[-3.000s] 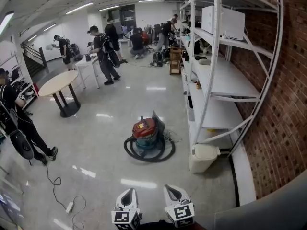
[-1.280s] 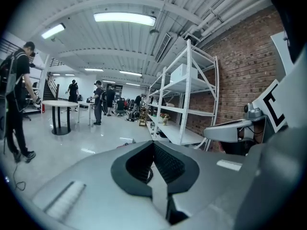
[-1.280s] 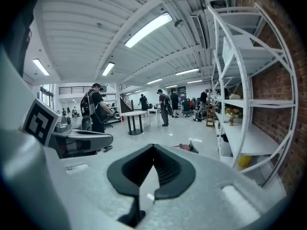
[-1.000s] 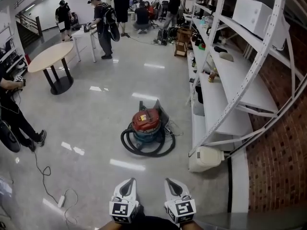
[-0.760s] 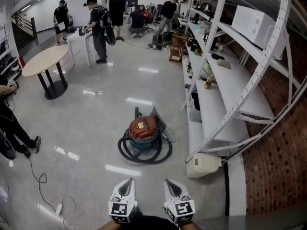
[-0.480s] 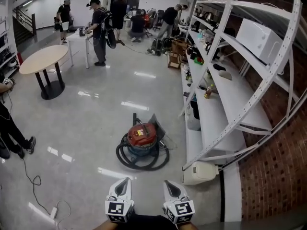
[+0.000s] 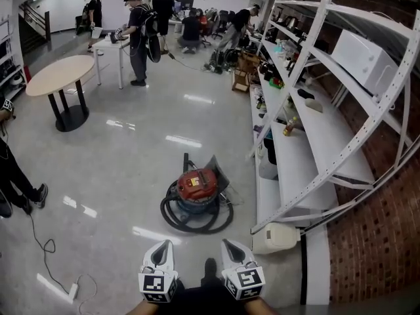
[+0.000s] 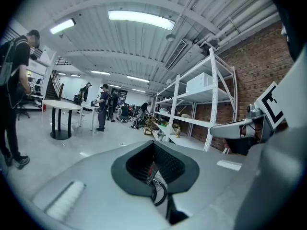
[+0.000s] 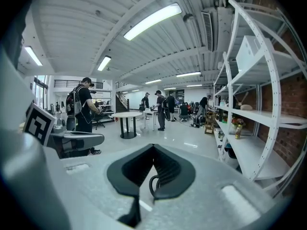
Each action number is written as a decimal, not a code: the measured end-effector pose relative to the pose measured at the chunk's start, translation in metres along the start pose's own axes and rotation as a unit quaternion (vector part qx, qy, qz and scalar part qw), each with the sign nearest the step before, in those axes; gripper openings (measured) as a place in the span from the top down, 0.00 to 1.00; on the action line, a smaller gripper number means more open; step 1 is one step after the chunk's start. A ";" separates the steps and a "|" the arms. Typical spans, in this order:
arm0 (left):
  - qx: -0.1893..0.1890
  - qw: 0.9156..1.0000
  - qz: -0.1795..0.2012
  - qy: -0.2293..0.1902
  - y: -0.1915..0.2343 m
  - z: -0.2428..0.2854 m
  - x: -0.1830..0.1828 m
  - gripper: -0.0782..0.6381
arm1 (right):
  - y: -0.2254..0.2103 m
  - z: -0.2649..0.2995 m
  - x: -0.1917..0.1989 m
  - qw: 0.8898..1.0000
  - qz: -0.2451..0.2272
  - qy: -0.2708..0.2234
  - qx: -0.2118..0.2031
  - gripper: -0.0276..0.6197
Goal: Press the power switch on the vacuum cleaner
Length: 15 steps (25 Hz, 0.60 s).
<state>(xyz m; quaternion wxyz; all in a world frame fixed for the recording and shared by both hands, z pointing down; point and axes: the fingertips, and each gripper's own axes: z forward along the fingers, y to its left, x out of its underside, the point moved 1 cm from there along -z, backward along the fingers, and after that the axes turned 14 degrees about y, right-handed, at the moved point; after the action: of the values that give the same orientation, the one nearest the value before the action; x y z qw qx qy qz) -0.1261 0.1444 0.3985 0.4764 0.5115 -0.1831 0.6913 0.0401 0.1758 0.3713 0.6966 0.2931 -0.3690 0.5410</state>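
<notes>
So the red-lidded round vacuum cleaner point(image 7: 197, 188) sits on the floor dead ahead, well apart from left claw point(image 7: 163, 248) and right claw point(image 7: 230, 247), both clenched empty, roughly equally near it.

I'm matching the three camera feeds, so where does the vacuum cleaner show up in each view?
Head view: the vacuum cleaner sits on the floor just below centre.
Left gripper view: only a red sliver and its hose, low between the jaws.
Right gripper view: only a loop of the hose between the jaws.
Shared landmark: the round table.
</notes>
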 end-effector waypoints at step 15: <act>-0.047 0.999 0.002 0.005 0.016 0.080 -0.037 0.87 | -0.050 0.087 -0.038 0.999 -0.011 0.003 -0.053 0.97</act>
<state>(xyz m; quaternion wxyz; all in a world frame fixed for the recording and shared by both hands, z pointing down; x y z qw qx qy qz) -0.0964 0.0596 0.4027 0.4995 0.4850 -0.2137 0.6853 0.0662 0.0731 0.3878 0.7181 0.2585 -0.3915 0.5140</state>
